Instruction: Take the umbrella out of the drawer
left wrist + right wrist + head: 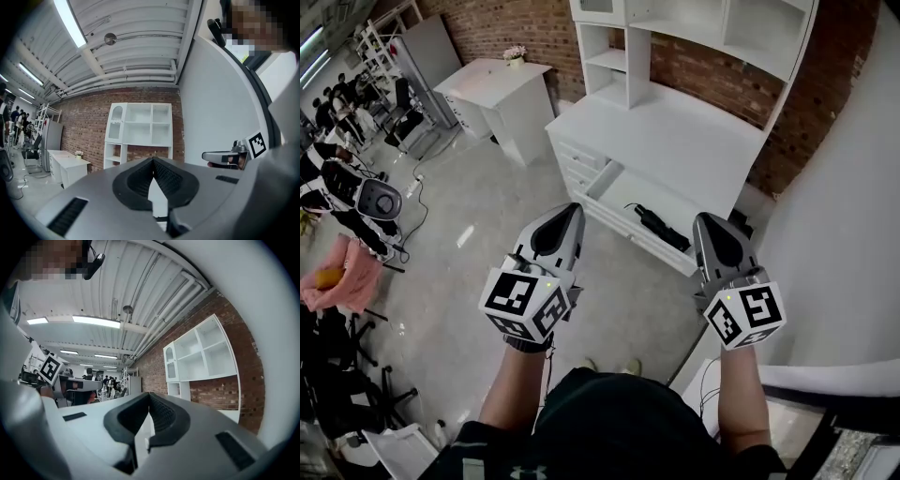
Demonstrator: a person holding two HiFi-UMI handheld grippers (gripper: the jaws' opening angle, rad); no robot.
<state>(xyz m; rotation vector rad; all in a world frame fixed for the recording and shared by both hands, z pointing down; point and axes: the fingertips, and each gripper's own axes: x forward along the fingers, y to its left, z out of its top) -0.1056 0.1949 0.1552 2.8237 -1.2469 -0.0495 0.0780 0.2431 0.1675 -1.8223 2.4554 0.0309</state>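
A black folded umbrella (662, 228) lies in the open top drawer (622, 191) of a white desk (675, 127) with a shelf unit on it. Both grippers are held level in front of the desk, apart from the drawer. My left gripper (575, 208) is shut with nothing in it, to the left of the drawer front. My right gripper (701, 217) is shut and empty too, just right of the umbrella's end. The left gripper view shows shut jaws (153, 161) facing the shelf unit (140, 133). The right gripper's jaws (149, 394) are shut as well. The umbrella is out of both gripper views.
A second white desk (502, 84) with a small flower pot (515, 53) stands at the back left. People, chairs and a pink cloth (342, 272) crowd the left edge. A white wall (844, 234) rises at the right, brick wall behind the desk.
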